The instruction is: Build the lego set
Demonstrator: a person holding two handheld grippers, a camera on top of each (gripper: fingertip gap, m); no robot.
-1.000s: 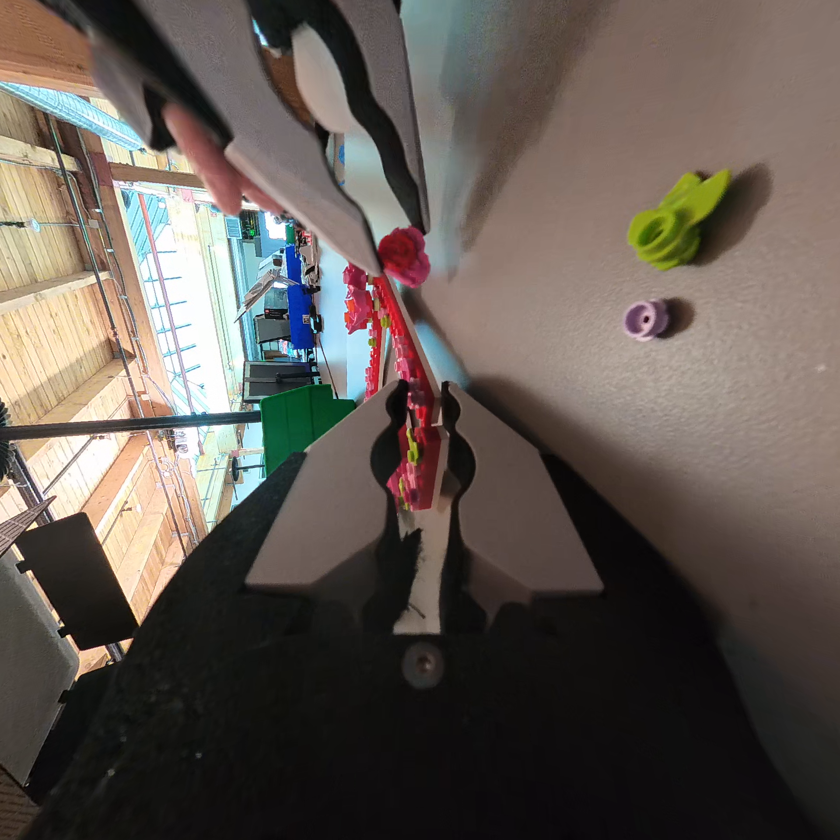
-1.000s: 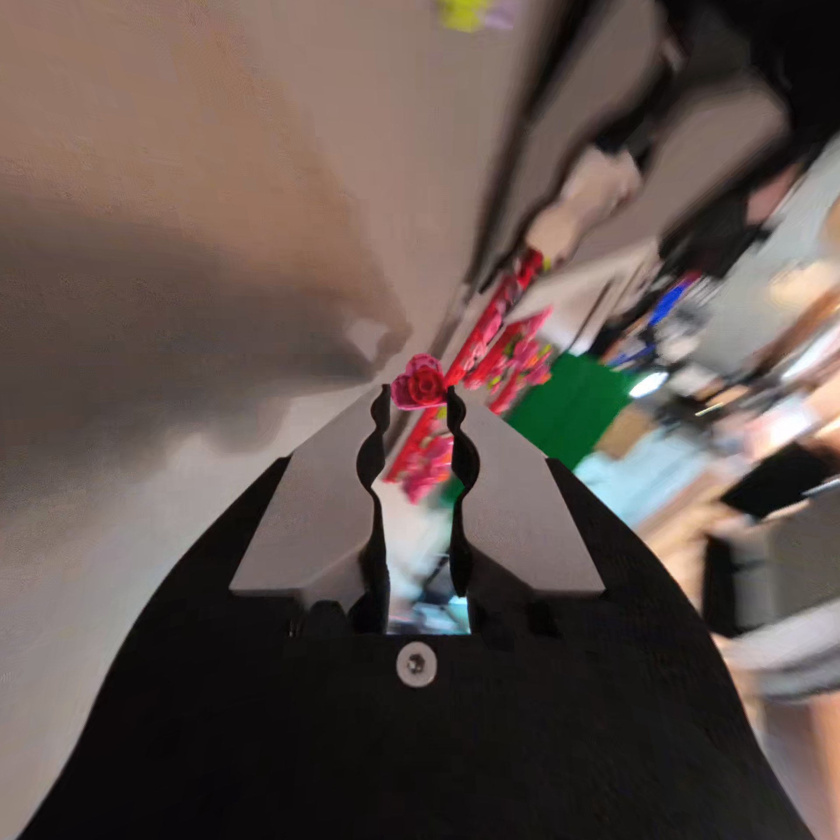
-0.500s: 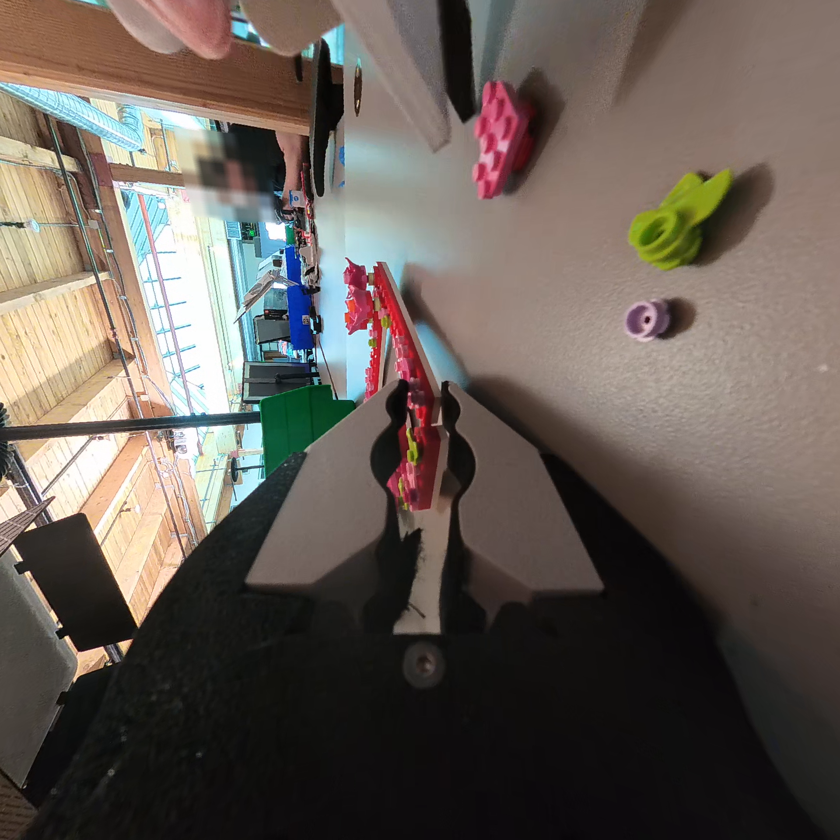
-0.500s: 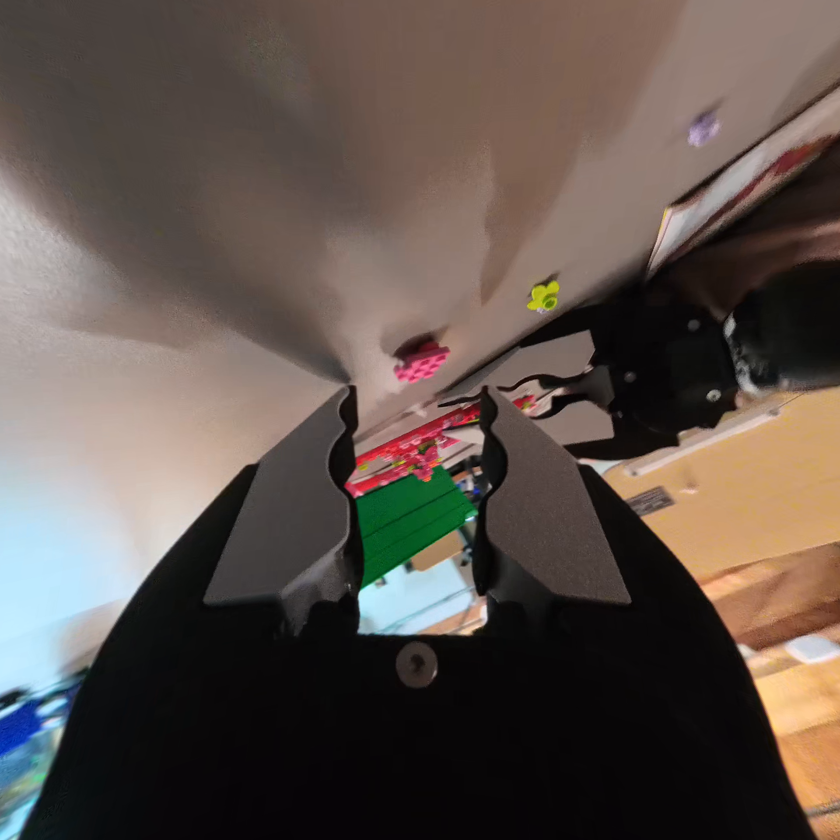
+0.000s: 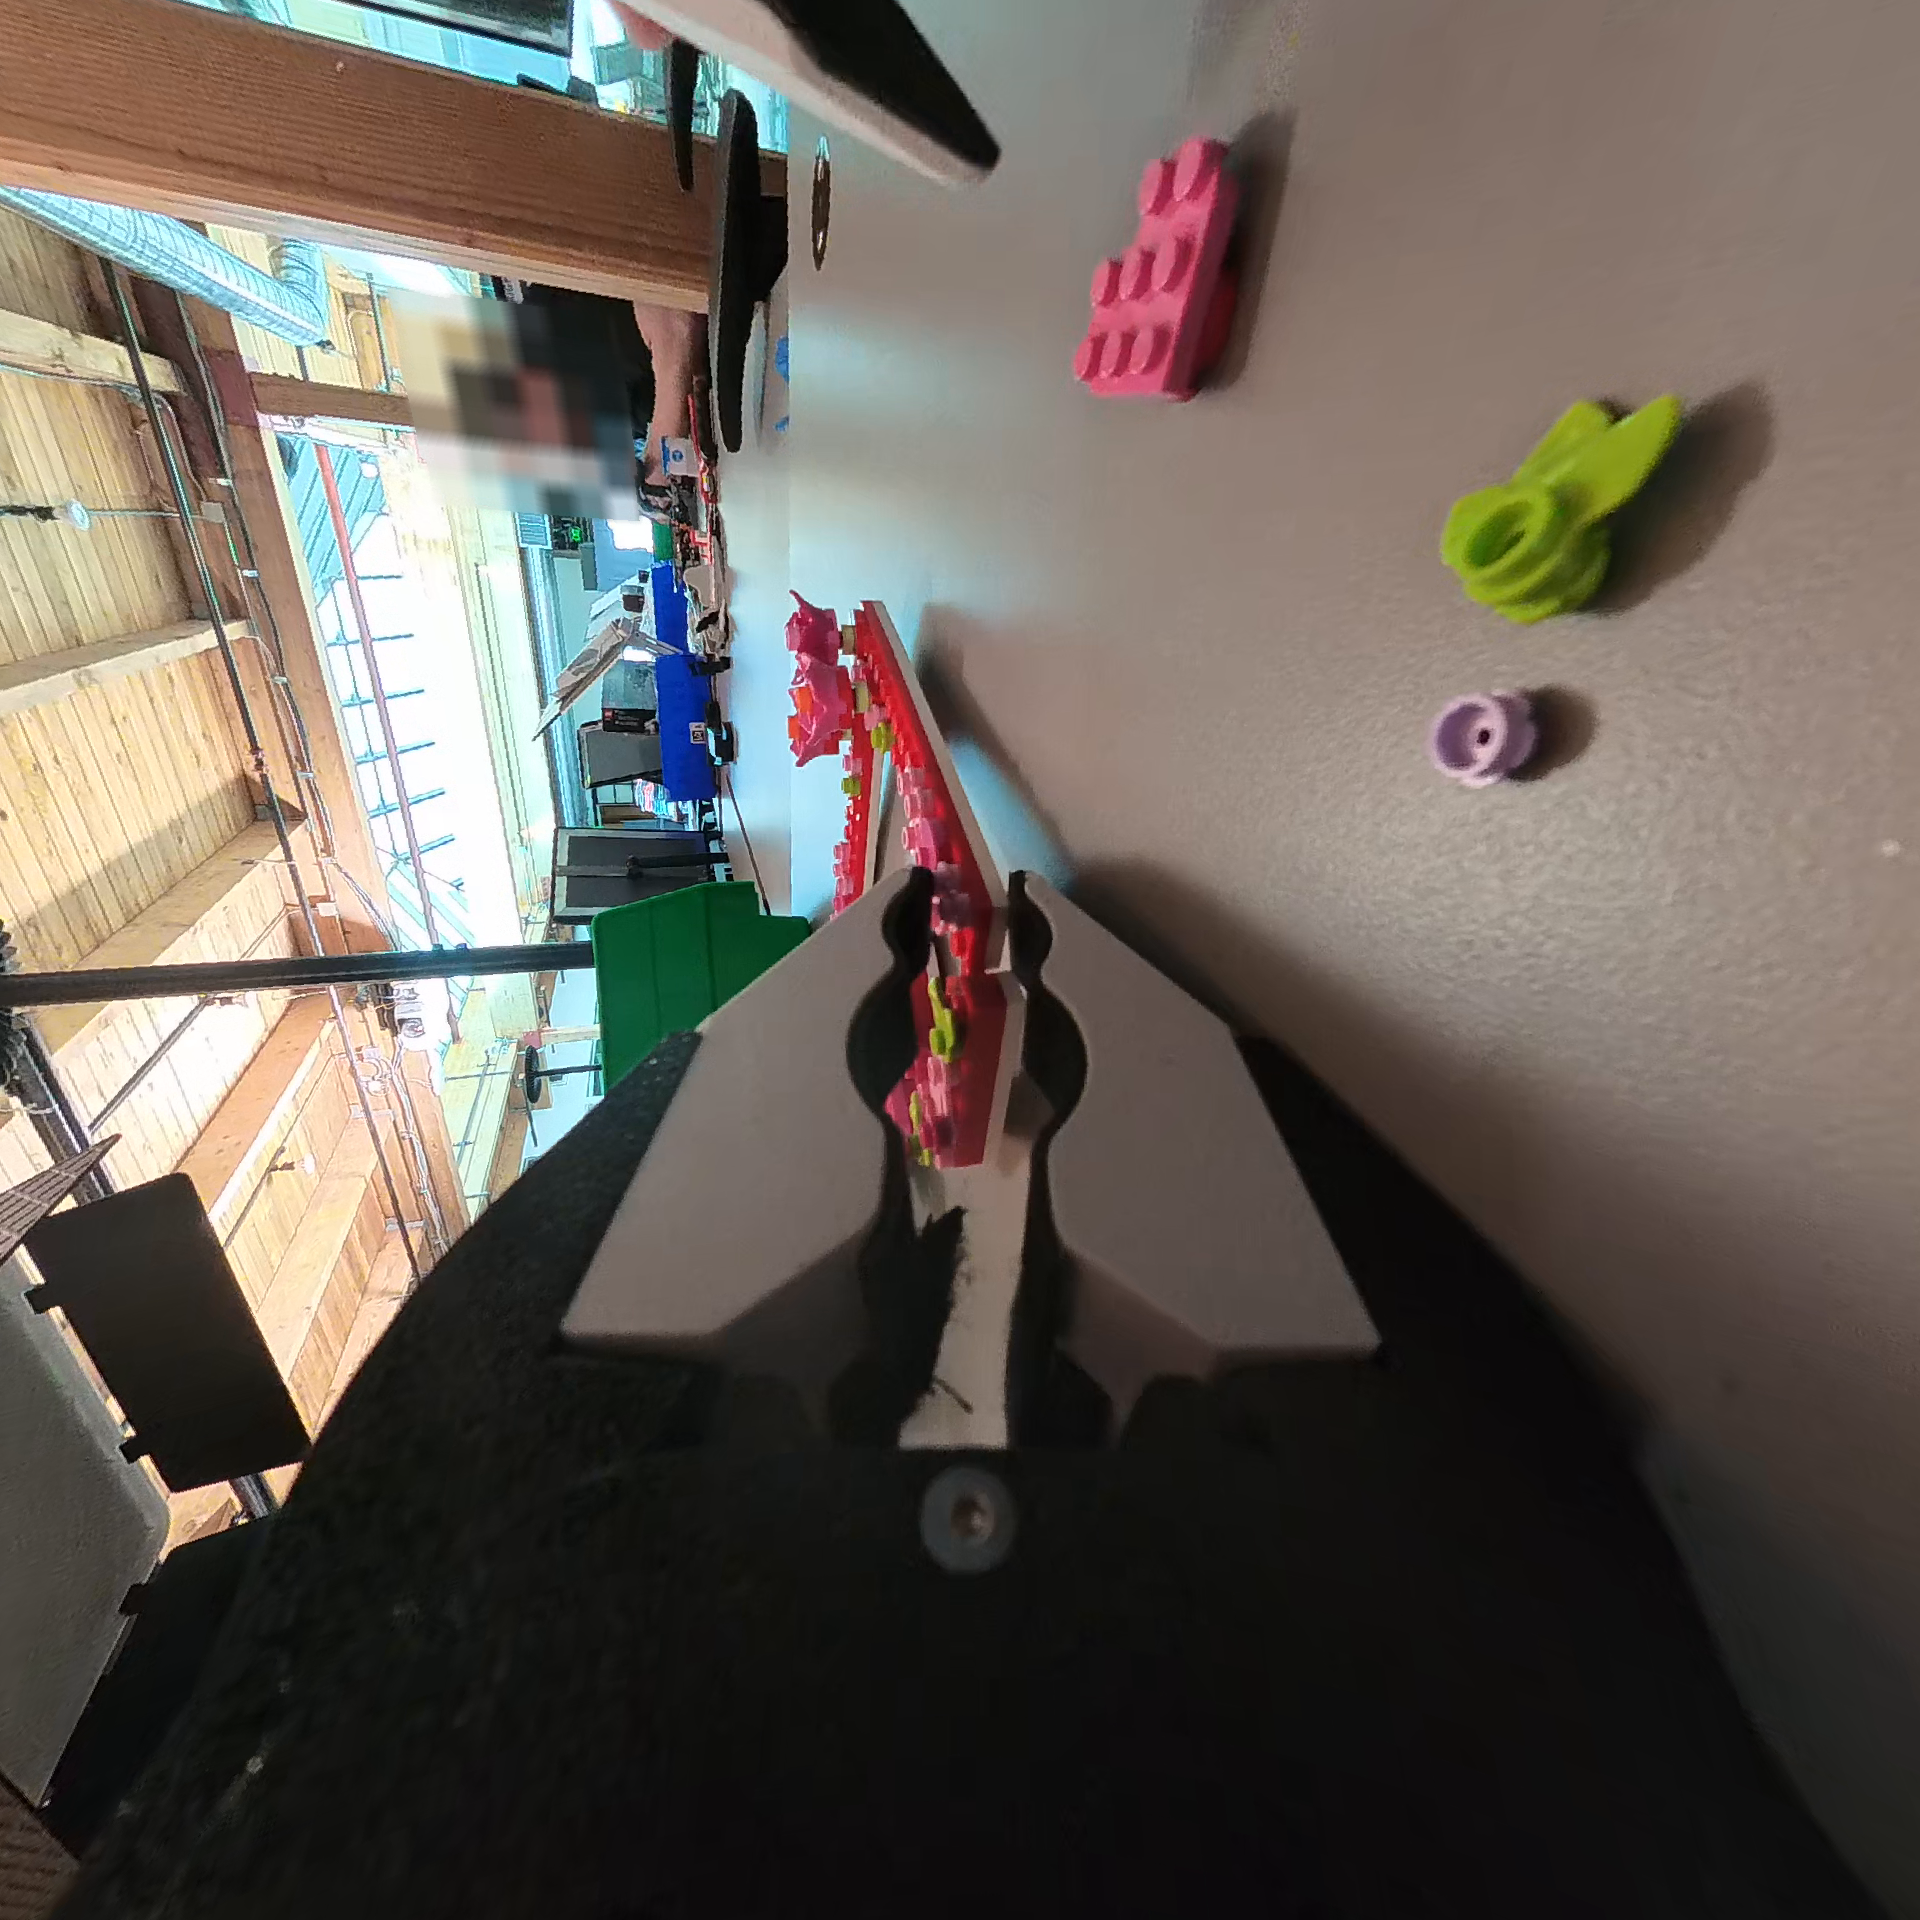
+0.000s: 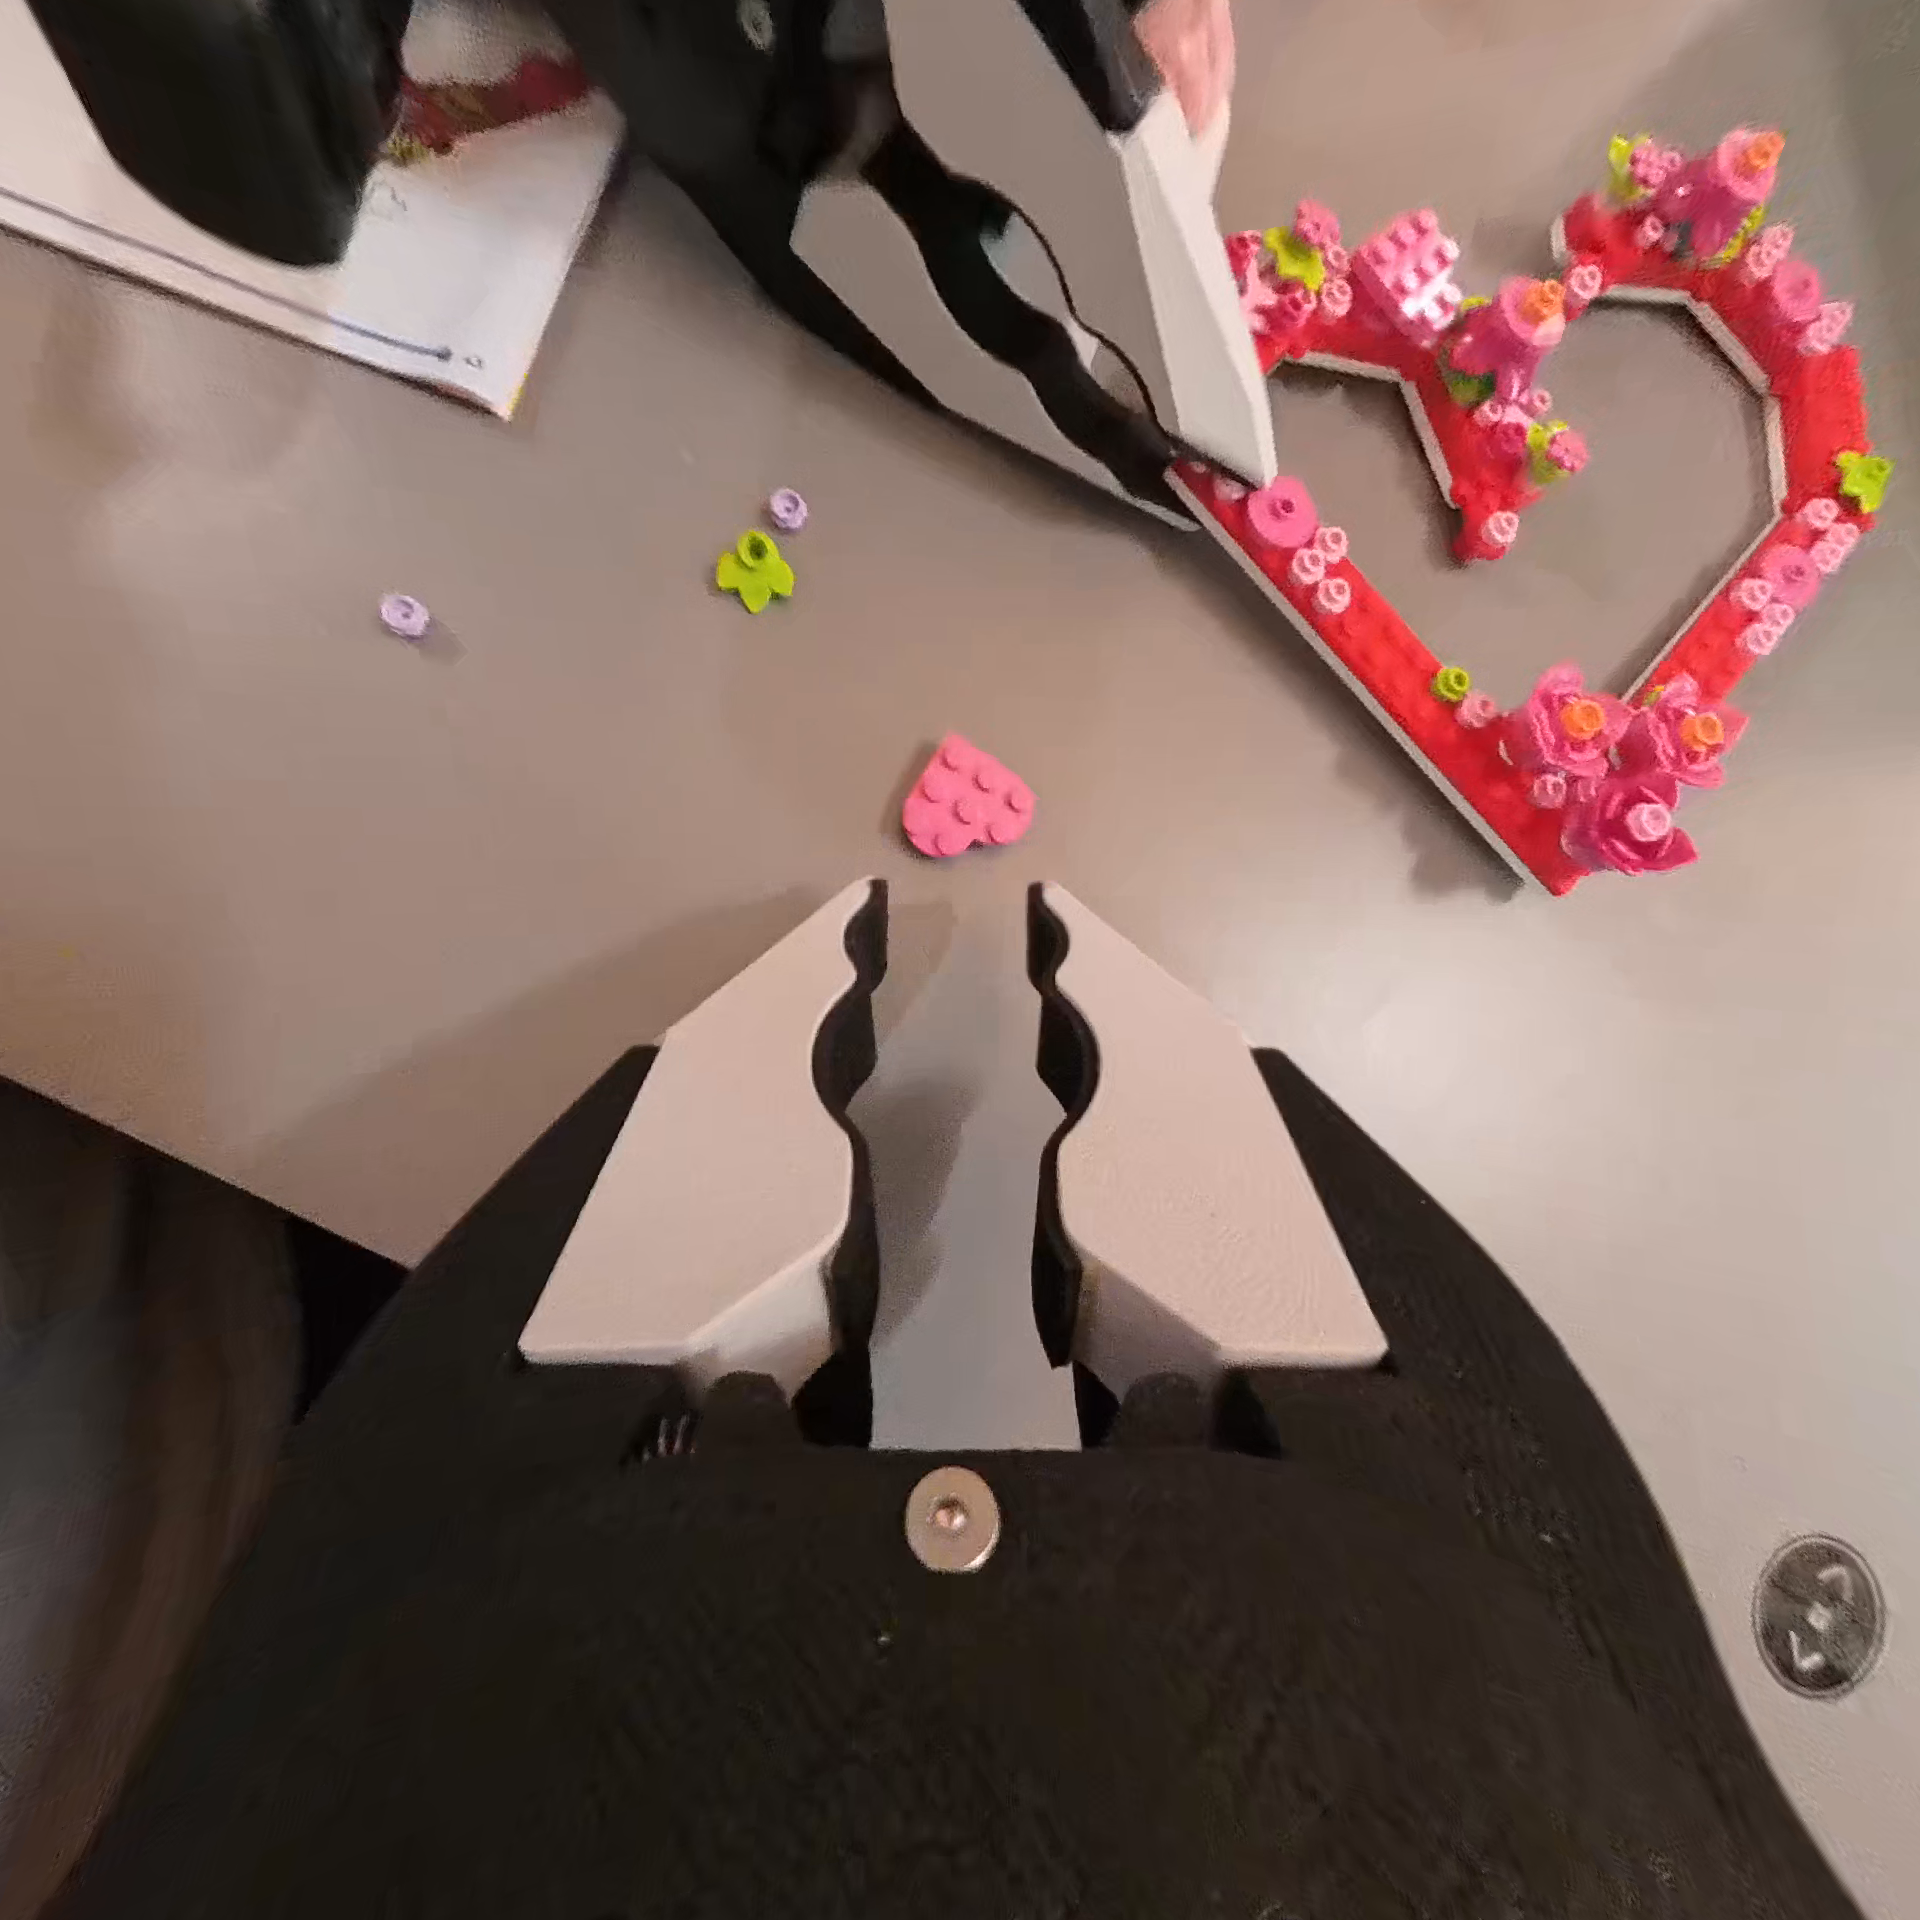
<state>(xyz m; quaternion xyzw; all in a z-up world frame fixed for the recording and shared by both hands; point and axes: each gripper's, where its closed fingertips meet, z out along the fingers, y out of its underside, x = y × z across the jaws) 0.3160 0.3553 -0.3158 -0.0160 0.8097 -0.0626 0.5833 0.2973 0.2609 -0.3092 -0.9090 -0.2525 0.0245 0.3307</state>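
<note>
A red heart-shaped lego frame (image 6: 1340, 613) with pink flowers lies flat on the grey table. My left gripper (image 5: 961, 894) is shut on the frame's edge (image 5: 956, 997); it also shows in the right wrist view (image 6: 1210, 473), clamped on the frame's left corner. My right gripper (image 6: 956, 894) is open and empty, hovering just short of a loose pink heart plate (image 6: 966, 800). The plate also shows in the left wrist view (image 5: 1158, 281). A lime leaf piece (image 6: 755, 571) and two lavender studs (image 6: 789, 509) (image 6: 404, 615) lie farther left.
An instruction booklet (image 6: 447, 270) lies at the far left under the left hand's gripper body. A round metal insert (image 6: 1818, 1616) sits in the table at the near right. The table's near edge (image 6: 260, 1195) runs at the lower left. The lime leaf (image 5: 1538, 520) and a lavender stud (image 5: 1481, 738) lie right of the frame. Spacing between my two grippers at the tips: around 10 cm. From the right gripper's tips to the lime leaf piece (image 6: 755, 571) is close to 7 cm.
My right gripper held a pink rose at the frame, then opened and let it go. It has swung away and now faces the pink heart plate. The left gripper has kept its hold.
</note>
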